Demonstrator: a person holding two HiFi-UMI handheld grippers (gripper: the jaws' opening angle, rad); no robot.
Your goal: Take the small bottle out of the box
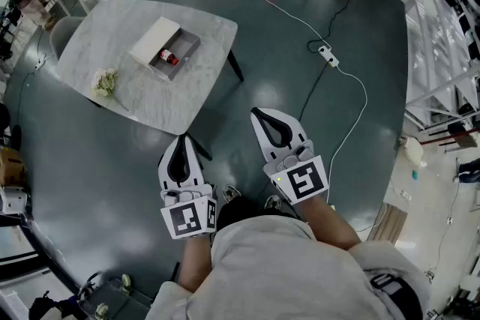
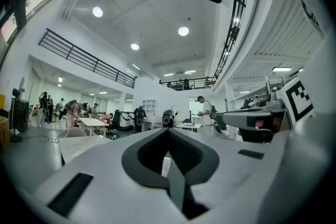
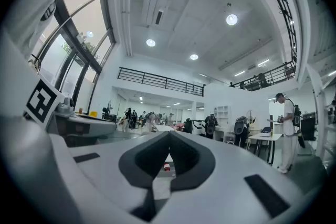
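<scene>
nothing done yet: the bottle [image 1: 169, 57] lies in the open box [image 1: 189, 43] on the table [image 1: 150, 97], well apart from both grippers. left gripper [image 1: 180, 140] has its jaws together with nothing between them, and right gripper [image 1: 259, 113] is the same, tips meeting, empty, pointed toward the box. the whole job is left: close in, reach into the box, clamp the bottle, lift it out

Head view down — gripper views level, sharing table [image 1: 180, 94].
</scene>
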